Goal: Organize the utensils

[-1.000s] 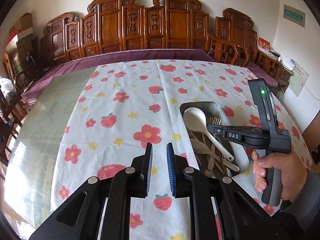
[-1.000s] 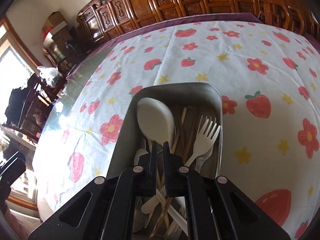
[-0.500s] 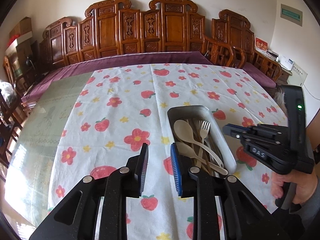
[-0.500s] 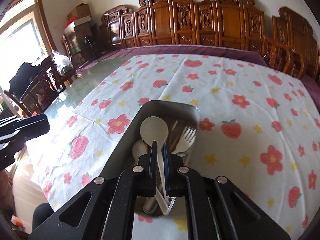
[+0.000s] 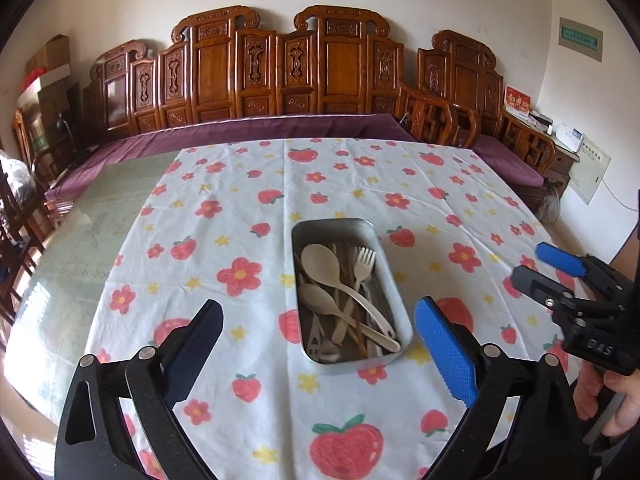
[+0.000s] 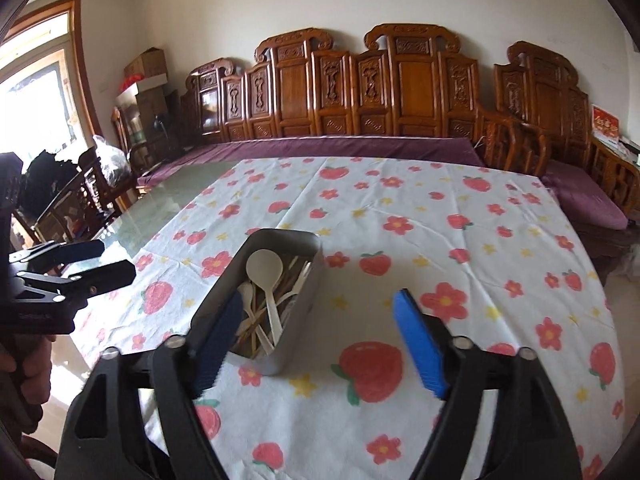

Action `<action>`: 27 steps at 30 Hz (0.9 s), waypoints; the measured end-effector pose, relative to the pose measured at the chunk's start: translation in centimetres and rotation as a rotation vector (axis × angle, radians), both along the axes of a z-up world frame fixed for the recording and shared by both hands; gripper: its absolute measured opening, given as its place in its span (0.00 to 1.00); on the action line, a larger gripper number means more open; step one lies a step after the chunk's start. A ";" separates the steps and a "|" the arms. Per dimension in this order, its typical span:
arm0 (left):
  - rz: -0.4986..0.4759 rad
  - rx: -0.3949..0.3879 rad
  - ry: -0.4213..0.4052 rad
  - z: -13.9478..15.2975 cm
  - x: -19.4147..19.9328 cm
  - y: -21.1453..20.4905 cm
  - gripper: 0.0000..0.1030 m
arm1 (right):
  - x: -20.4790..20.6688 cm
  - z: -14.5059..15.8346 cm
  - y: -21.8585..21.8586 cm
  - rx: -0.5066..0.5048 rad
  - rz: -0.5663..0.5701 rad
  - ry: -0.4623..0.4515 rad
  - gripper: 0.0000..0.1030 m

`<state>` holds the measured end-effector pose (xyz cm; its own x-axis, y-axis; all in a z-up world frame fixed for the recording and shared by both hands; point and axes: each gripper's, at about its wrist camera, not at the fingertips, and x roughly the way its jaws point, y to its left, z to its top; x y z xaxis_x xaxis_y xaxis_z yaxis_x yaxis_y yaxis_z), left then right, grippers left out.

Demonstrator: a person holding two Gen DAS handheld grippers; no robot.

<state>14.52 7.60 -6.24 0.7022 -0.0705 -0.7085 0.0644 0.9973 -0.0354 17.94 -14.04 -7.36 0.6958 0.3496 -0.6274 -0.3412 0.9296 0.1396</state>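
Observation:
A grey metal tin (image 5: 333, 225) stands on the strawberry-print tablecloth (image 5: 240, 240). Inside lie a cream spoon (image 5: 320, 261), a pale fork (image 5: 365, 259) and several more utensils in a heap. My left gripper (image 5: 318, 312) hovers short of the tin, its jaws opening wide, gripping nothing. Off to the right my right gripper (image 5: 535, 266) is held by a hand (image 5: 612, 400), away from the tin. From the right wrist, the tin (image 6: 280, 236) sits just beyond the left finger of my right gripper (image 6: 320, 298); its jaws are opening and empty. My left gripper (image 6: 114, 259) shows at the left edge.
The cloth covers most of a glass-topped table (image 5: 80, 248), bare on its left side. A carved wooden bench (image 5: 320, 80) with a purple cushion runs behind the far edge. Dark chairs (image 6: 80, 200) stand at the left.
Both grippers drew back and up from the tin, which now looks smaller and farther off. Their jaws went from shut to wide open. The right gripper left the heap of utensils.

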 end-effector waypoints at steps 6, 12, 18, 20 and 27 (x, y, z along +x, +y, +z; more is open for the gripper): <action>0.010 -0.008 0.020 -0.2 -1.3 -2.1 0.92 | -3.0 1.3 -3.3 -0.012 -0.059 -0.030 0.97; 0.012 0.027 0.000 0.1 -2.7 -4.6 0.92 | -5.7 2.9 -6.0 -0.003 -0.097 -0.048 0.97; 0.010 0.026 -0.052 2.6 -4.6 -6.6 0.92 | -7.4 5.2 -7.7 0.013 -0.118 -0.086 0.97; -0.003 0.007 -0.072 3.6 -5.3 -7.0 0.92 | -8.0 5.8 -7.9 0.007 -0.125 -0.103 0.97; -0.005 0.000 -0.157 7.4 -7.7 -8.1 0.92 | -9.3 7.5 -8.1 0.008 -0.135 -0.144 0.97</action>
